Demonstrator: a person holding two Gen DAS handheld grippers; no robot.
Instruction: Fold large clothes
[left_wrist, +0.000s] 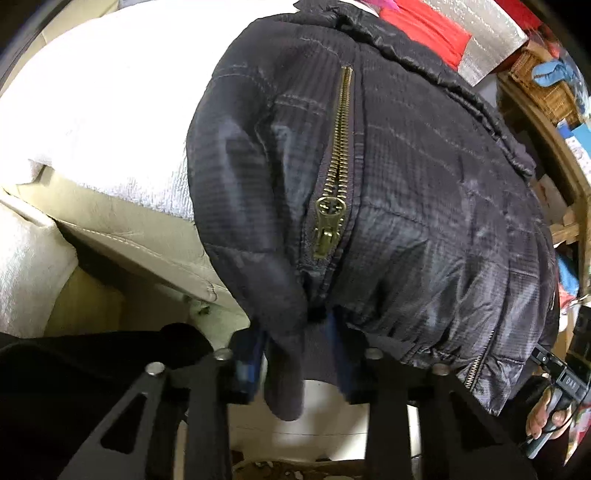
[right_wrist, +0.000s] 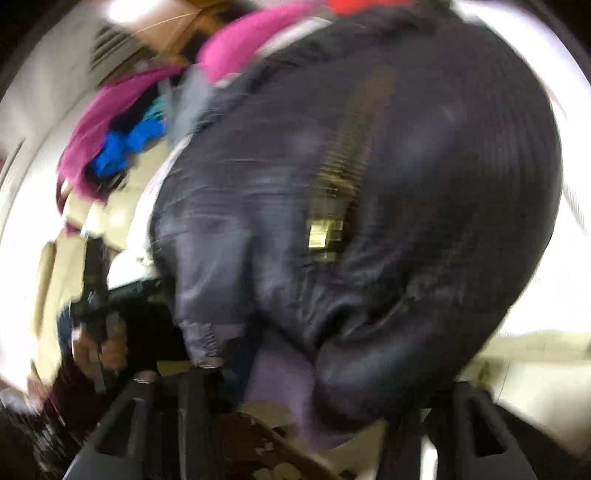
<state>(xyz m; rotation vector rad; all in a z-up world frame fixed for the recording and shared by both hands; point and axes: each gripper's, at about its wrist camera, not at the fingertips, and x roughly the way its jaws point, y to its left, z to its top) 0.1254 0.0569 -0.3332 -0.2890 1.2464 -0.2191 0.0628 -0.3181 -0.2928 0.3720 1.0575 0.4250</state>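
Grippers both pinch the dark quilted jacket (left_wrist: 406, 177): left gripper (left_wrist: 299, 354) its hem, right gripper (right_wrist: 295, 373) a fold.

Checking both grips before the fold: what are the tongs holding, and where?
Both hold the dark quilted jacket: left tongs and right tongs each pinch its bottom hem.

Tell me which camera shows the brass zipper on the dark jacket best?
The left wrist view: the zipper is sharp, teeth and pull clear, on the dark jacket. The right wrist view shows it only as a blurred gold smear.
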